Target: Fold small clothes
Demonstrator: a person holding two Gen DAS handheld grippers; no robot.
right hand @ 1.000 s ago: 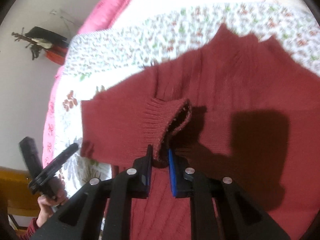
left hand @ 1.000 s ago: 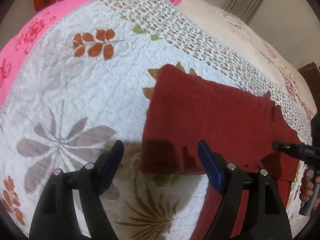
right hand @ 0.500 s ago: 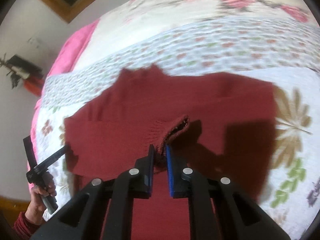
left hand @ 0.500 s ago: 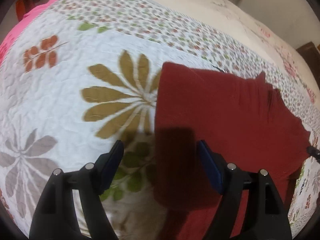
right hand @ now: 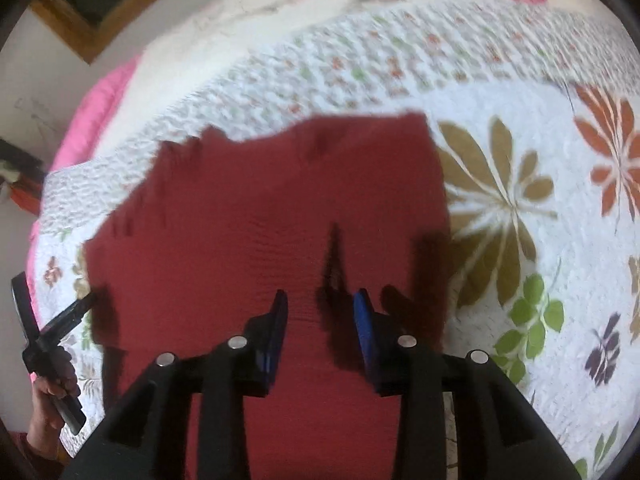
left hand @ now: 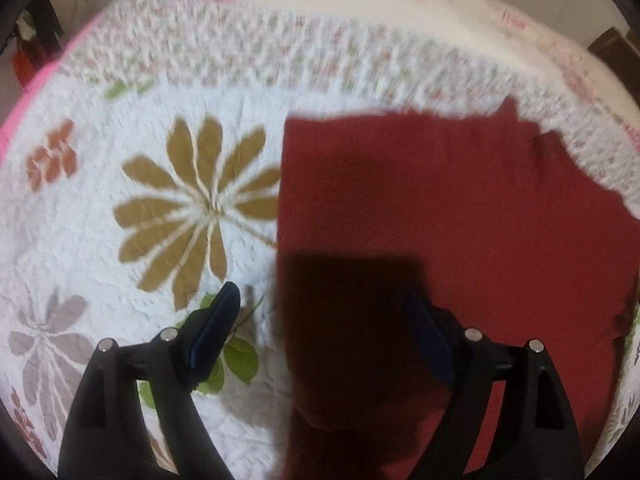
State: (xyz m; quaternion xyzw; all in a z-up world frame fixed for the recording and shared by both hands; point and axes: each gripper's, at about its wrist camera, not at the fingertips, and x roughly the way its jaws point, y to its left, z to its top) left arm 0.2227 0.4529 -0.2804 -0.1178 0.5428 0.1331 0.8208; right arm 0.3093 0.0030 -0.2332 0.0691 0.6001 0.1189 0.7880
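— Spread flat on the floral quilt (left hand: 192,92) of a bed: a dark red knit sweater (left hand: 460,208), one side edge running straight, the body apparently already doubled over itself.

— And the left gripper (left hand: 320,320)?

— Poised low over that straight edge, jaws spread wide, one blue pad over quilt, the other over red knit. Nothing pinched. Probably lined up there to straddle the edge for the next fold.

— The right gripper (right hand: 322,312)?

— Jaws parted too, empty, hovering above the sweater's middle, shadow falling on the cloth. Seemingly parked centrally so the fabric lies undisturbed.

— Anything else in the right wrist view?

— At far left, a hand (right hand: 52,392) around the other tool's handle, near the sweater's far corner.

— Stage of the fold?

— Partway, by the look of it; blurred frames, so creases hard to read.
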